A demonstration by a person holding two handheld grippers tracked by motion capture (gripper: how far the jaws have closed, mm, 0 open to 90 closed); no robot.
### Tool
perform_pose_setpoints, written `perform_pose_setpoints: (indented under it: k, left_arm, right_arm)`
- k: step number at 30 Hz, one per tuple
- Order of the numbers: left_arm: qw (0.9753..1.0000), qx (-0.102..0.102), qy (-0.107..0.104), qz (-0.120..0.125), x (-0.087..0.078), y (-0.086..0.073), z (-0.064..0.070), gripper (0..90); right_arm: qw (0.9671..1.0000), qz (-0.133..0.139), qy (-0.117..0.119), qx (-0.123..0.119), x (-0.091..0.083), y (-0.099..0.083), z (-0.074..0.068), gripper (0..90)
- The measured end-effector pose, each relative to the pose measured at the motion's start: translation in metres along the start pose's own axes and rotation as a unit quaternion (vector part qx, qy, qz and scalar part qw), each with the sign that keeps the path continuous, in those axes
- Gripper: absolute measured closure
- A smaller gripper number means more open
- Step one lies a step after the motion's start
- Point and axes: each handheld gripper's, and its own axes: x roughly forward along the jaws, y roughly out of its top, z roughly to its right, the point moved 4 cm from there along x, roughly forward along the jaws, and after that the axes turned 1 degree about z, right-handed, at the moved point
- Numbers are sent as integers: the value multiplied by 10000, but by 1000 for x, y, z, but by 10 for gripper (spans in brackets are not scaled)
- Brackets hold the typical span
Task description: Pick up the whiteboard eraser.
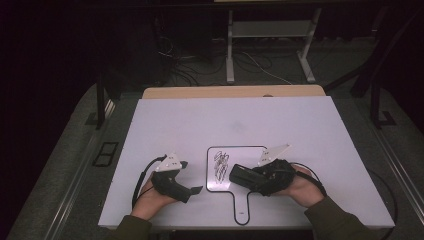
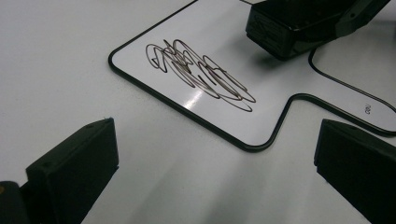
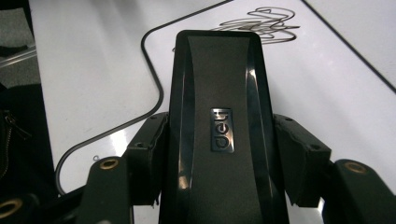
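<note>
Clamping a black eraser (image 3: 217, 126), right gripper (image 1: 250, 176) has both jaws pressed on its sides; the eraser's near end is cut off at the frame bottom in the right gripper view. Eraser sits over the small whiteboard (image 1: 250, 155) on the desk (image 1: 200, 120), just right of the scribble (image 2: 201, 74); contact with the board can't be told. Left gripper (image 1: 192, 177) rests left of the board, jaws spread, holding nothing.
</note>
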Motion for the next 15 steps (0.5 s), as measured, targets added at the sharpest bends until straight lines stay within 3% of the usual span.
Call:
perform_pose_setpoints:
  k: [15]
  left_arm:
    - [10000,22,17,19,0,2,2,0]
  right_arm:
    - [9999,126,-108,31,9,24,15,389]
